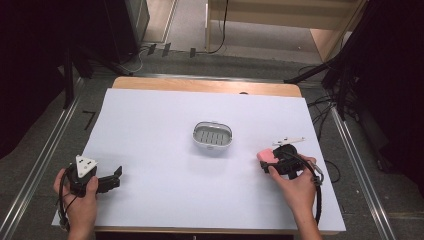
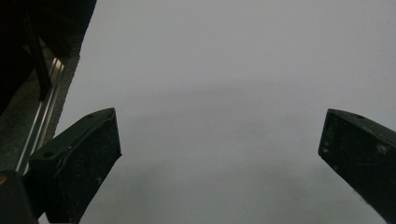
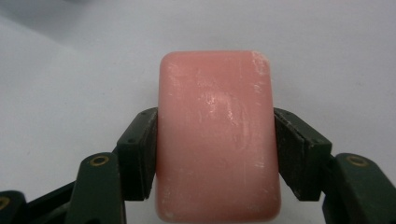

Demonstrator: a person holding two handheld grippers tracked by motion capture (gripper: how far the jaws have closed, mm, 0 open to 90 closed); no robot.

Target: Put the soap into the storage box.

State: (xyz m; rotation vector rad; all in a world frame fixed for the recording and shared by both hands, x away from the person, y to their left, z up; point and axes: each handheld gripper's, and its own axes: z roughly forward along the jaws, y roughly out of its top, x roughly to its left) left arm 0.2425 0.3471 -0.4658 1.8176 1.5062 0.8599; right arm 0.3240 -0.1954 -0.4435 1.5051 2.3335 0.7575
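A pink bar of soap [image 3: 215, 135] sits between the two black jaws of my right gripper [image 3: 215, 149], which press against its long sides. In the high view the soap [image 1: 266, 156] pokes out to the left of the right gripper [image 1: 272, 162] at the table's right side. A small grey oval soap dish [image 1: 213, 136] with a slotted floor stands in the middle of the white table, apart from both grippers. My left gripper [image 1: 114, 179] rests near the front left corner, jaws spread wide over bare white surface [image 2: 219, 140], nothing between them.
The white sheet [image 1: 160, 125] covers a wooden table whose far edge [image 1: 205, 86] shows as a tan strip. Metal rails [image 1: 45, 155] run along both sides on the floor. Dark stands and cables [image 1: 345, 80] crowd the right rear.
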